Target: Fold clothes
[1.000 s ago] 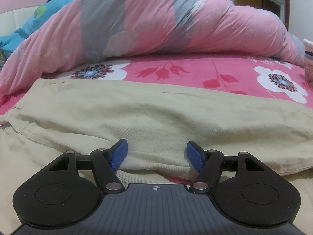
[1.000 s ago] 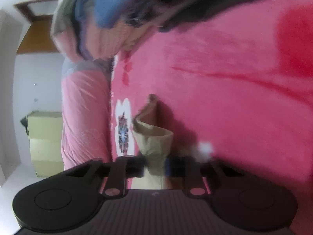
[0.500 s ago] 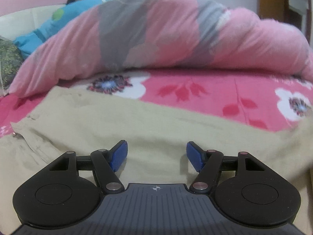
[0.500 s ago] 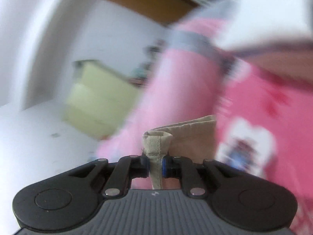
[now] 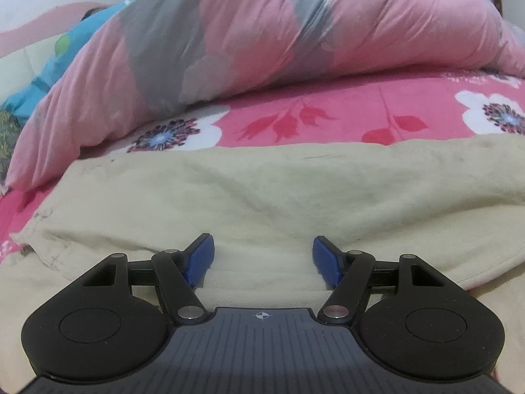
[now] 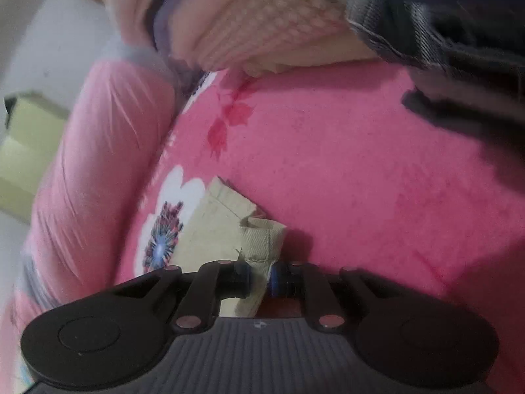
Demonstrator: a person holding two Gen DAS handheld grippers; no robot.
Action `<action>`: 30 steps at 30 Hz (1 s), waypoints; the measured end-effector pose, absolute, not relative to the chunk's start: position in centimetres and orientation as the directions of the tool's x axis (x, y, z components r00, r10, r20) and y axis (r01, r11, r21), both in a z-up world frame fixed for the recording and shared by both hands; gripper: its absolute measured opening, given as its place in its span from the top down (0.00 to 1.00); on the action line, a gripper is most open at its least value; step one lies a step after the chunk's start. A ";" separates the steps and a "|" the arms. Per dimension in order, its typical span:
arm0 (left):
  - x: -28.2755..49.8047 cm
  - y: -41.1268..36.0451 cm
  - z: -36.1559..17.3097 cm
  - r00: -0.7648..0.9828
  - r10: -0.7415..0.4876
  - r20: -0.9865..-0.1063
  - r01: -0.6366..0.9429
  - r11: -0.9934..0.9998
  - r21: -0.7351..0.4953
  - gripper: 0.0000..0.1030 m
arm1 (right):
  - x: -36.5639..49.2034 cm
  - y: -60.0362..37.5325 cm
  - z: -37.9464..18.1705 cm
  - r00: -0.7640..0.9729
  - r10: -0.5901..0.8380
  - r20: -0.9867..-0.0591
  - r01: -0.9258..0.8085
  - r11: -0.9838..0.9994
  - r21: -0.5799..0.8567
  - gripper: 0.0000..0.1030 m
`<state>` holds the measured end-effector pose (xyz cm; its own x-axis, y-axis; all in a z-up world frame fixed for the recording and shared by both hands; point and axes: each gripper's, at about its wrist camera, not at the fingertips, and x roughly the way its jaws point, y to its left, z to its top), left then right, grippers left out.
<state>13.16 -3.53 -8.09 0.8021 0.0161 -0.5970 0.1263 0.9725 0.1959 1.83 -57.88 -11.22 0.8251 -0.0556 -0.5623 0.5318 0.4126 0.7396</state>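
The beige trousers (image 5: 262,197) lie spread across the pink flowered bedsheet (image 5: 344,115) in front of the heaped quilt (image 5: 229,42), likely flattened so a leg can be carried over in a fold; the left gripper (image 5: 262,257) hovers low over their near edge with jaws wide apart and nothing between them. Only the right wrist view shows the right gripper (image 6: 261,275) pinched nearly shut on a hem corner of the trousers, lifted off the bedsheet, with a pile of other clothes (image 6: 279,16) beyond
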 end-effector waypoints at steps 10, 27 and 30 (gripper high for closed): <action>13.1 -3.1 -8.3 0.799 -0.007 -0.601 0.140 0.975 0.175 0.34 | 1.6 -57.6 -10.8 0.797 -0.088 -0.598 0.563 0.468 0.681 0.88; -0.2 -4.6 -0.8 0.664 -0.541 -0.516 0.592 0.802 -0.080 0.09 | -6.4 -44.3 -5.3 0.809 0.247 -0.533 0.294 0.616 0.731 0.54; -2.4 -8.7 -1.3 0.593 -0.592 -0.546 0.697 0.717 -0.021 0.03 | -7.1 -40.9 -7.0 0.792 0.307 -0.528 0.265 0.607 0.749 0.54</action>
<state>-2.38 -8.70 -1.27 0.5929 -0.5922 -0.5457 0.6968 0.7170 -0.0211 -7.10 -40.91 -6.98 0.7916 0.3071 -0.5283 0.2646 0.6069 0.7494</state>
